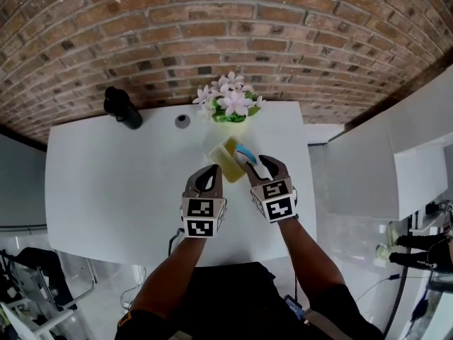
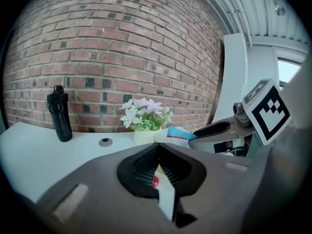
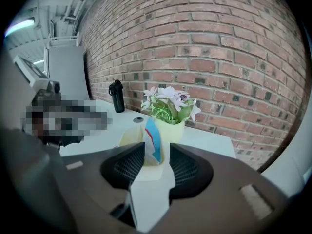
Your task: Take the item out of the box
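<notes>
A pale yellow box lies open on the white table, just in front of the flower pot. A blue, white and red packet sticks up out of its right side. My right gripper is open, and the packet stands between its spread pads without either one touching it. My left gripper sits at the box's near left corner. In the left gripper view its jaws are closed together, with a sliver of yellow box and a red spot between them.
A yellow pot of pink and white flowers stands right behind the box. A black bottle is at the table's back left, with a small round grey disc beside it. A brick wall runs behind the table. White cabinets are to the right.
</notes>
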Available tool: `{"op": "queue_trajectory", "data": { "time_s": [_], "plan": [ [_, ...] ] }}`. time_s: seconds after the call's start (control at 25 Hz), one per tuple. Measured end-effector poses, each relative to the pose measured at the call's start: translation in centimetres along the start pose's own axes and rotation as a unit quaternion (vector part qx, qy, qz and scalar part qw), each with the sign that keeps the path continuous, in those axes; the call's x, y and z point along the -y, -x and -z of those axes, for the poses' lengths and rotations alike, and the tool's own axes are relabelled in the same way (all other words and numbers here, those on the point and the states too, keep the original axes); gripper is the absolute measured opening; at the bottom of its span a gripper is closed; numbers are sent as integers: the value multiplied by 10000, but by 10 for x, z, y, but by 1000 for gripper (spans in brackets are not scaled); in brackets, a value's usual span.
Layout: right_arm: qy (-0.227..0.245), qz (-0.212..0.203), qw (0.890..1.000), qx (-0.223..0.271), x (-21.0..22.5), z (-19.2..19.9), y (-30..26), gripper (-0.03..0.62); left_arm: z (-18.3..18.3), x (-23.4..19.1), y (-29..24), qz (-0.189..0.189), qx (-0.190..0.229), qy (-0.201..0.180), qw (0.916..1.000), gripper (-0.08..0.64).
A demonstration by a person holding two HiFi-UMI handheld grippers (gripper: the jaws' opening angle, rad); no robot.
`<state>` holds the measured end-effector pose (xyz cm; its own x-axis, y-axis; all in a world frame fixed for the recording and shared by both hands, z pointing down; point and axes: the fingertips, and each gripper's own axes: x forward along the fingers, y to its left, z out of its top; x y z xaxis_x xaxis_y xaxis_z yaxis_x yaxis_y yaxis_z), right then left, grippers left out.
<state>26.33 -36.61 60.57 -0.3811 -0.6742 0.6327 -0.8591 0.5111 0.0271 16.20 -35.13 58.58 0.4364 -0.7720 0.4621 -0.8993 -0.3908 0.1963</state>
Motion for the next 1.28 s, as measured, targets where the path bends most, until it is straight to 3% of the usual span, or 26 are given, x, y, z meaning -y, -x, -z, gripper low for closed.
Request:
{"op": "queue_trajectory", "data": {
  "time_s": [0.2, 0.36, 0.68, 1.04, 1.28],
  "plan": [
    [164, -188, 9996, -139, -4, 3, -6, 150, 3, -3, -3, -61, -42, -30, 10000, 6],
    [267, -198, 9992, -239, -8, 5, -8, 90, 2, -4, -1, -84, -44, -34, 9999, 6],
    [516, -187, 9980, -317, -15, 6, -8, 38, -2, -5, 8, -148, 48, -66, 9999, 5],
    [534, -68, 9985, 56, -25, -12, 11, 9, -12, -4, 28, -220, 221, -105, 9995, 6],
    [388, 166, 9982, 419, -33, -33, 40, 8, -20, 4, 44, -58, 340, -264, 9991, 6]
  ]
}}
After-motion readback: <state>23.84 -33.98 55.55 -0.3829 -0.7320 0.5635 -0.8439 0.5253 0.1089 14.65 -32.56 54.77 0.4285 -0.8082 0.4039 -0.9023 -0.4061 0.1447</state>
